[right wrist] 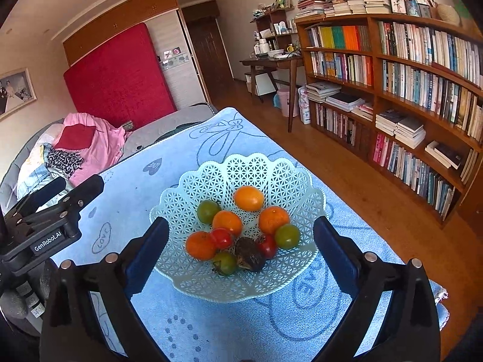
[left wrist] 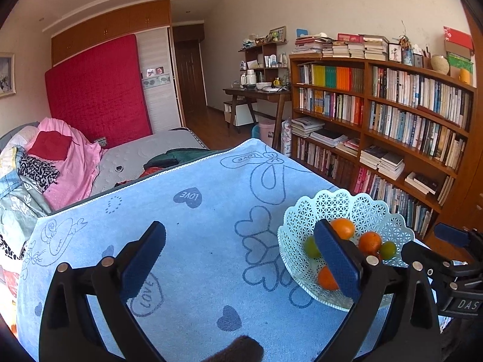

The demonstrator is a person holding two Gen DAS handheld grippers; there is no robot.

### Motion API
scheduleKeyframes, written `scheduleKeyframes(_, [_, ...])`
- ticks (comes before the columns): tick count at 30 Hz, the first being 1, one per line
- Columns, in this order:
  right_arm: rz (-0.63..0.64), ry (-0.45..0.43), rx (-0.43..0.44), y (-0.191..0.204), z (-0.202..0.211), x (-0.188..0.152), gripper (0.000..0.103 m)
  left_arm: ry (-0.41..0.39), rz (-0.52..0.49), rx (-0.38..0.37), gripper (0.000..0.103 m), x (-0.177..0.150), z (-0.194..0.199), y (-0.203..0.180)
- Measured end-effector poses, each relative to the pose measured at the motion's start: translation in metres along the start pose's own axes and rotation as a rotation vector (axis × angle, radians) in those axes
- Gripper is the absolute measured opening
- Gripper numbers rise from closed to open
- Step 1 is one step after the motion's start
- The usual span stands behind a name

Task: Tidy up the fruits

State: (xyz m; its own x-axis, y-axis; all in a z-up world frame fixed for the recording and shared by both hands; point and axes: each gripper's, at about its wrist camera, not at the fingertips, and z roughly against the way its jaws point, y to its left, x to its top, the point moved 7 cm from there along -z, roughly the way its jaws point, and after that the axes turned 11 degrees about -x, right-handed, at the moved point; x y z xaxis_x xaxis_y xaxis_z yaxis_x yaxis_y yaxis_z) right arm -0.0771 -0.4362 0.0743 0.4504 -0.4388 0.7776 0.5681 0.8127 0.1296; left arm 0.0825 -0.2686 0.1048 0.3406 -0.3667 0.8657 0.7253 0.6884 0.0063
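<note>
A pale green lattice basket (right wrist: 283,169) stands on a blue towel-covered table (right wrist: 211,325). It holds several oranges (right wrist: 249,198), green tomatoes (right wrist: 208,211), red tomatoes (right wrist: 222,237) and a dark brown fruit (right wrist: 250,254). My right gripper (right wrist: 238,247) is open and empty, its fingers on either side of the basket's near rim. My left gripper (left wrist: 241,259) is open and empty over bare towel, left of the basket (left wrist: 305,211); its right finger (left wrist: 338,259) hides part of the fruit.
A tall wooden bookshelf (right wrist: 422,90) fills the right wall. A bed with pink bedding (left wrist: 69,163) lies beyond the table's far edge. A desk (left wrist: 259,93) stands at the back. The other gripper shows at the edge of each view.
</note>
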Motion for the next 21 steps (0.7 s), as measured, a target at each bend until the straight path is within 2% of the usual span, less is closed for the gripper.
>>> scheduleKeyframes(8, [0.037,-0.004,-0.023,0.002,0.007,-0.008,0.098,0.006,-0.021,0.002,0.098,-0.002,0.001,-0.003])
scheduleKeyframes(13, [0.047,-0.004,-0.029,0.003,0.012,-0.013,0.098,0.008,-0.066,0.043,0.098,-0.003,0.001,-0.008])
scheduleKeyframes(21, [0.058,0.006,-0.039,0.003,0.013,-0.021,0.098,0.011,-0.133,0.033,0.098,-0.009,0.001,-0.024])
